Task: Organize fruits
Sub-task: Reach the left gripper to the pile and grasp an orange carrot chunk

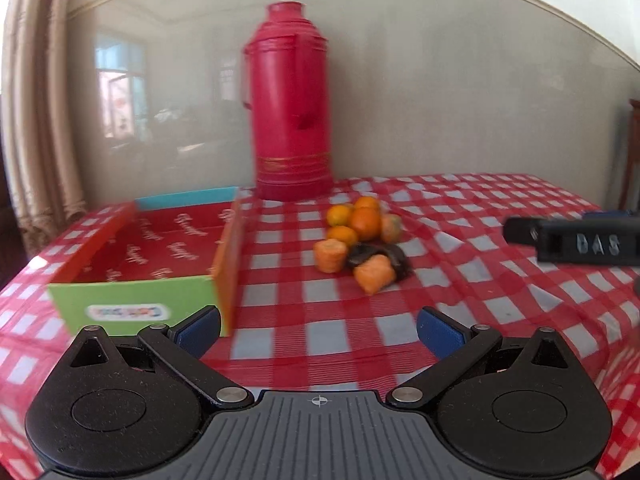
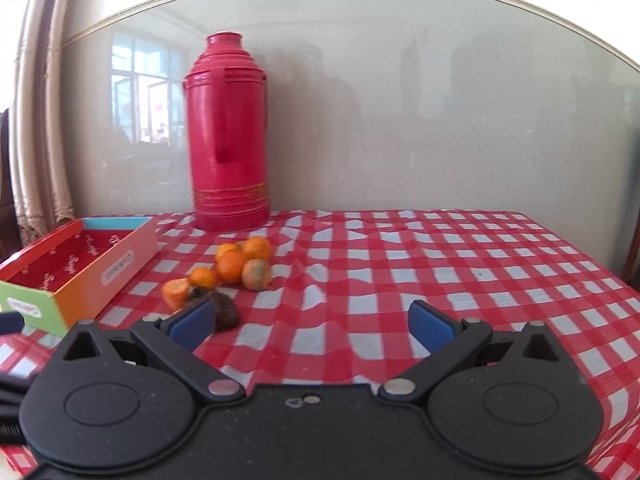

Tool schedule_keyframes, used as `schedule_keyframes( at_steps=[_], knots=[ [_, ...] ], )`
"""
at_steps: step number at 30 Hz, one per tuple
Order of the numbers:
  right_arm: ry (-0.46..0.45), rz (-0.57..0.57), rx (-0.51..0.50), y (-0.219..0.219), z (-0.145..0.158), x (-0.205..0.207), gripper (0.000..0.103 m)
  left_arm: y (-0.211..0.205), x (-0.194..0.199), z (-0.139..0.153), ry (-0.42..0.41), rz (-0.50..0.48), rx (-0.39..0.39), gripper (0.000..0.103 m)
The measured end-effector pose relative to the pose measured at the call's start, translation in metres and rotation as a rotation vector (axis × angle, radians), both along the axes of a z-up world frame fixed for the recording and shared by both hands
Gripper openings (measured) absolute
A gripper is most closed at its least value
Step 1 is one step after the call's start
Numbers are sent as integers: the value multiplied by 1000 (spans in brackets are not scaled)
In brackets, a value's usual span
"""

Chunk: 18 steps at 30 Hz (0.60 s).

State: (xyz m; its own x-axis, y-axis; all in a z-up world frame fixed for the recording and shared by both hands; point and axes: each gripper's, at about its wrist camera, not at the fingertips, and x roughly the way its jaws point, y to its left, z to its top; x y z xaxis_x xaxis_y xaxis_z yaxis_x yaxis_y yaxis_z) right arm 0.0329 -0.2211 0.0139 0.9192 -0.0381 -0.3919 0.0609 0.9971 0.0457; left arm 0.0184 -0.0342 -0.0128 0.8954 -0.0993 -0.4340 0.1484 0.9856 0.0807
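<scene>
1. Surface: table covered by a red-and-white checked tablecloth (image 1: 460,216), wrinkled near the middle. Cloth drapes over the near edge in both views.
2. Room: glossy pale wall panel (image 2: 440,100) behind the table, with a curved trim along the top. It reflects a window on the left. Beige curtain (image 1: 36,120) hangs at far left. Dark wooden furniture edge at far right, too cropped to identify.
3. Red thermos (image 1: 292,104) stands upright at the back of the table, close to the wall, just behind the fruit.
4. Container: open cardboard box (image 1: 140,296) on the left side of the table. Green near end with a label, orange side walls, blue far end, red printed lining. Visible interior holds nothing; the near floor is hidden by the green wall.
5. Fruit pile (image 1: 360,236) sits on the cloth mid-table, right of the box and apart from it. Several small oranges (image 2: 240,264) clustered touching; one looks greenish and mottled. Two cut orange chunks (image 1: 330,255) in front, beside a dark lump (image 2: 226,312) I can't identify.
6. Left gripper (image 1: 318,330): jaws spread wide, nothing between them, above the near table edge, short of the fruit. Its left blue pad overlaps the box's green end in view.
7. Right gripper (image 2: 312,322): jaws spread wide, empty, above the cloth; left pad sits in line with the dark lump, contact unclear. Also visible from the left wrist view at the right edge as a black body lettered "DAS".
</scene>
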Motion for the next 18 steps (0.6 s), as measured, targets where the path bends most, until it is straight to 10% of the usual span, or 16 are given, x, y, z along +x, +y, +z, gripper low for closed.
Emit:
schedule_keyframes(
  at_steps=[4, 10, 18],
  knots=[
    [8, -60, 12, -15, 1, 15, 97, -11, 18, 0, 8, -7, -51, 101],
    [33, -100, 48, -26, -10, 40, 97, -28, 52, -13, 74, -27, -46, 48],
    [62, -113, 105, -34, -22, 65, 97, -39, 90, -28, 142, -75, -70, 48]
  ],
)
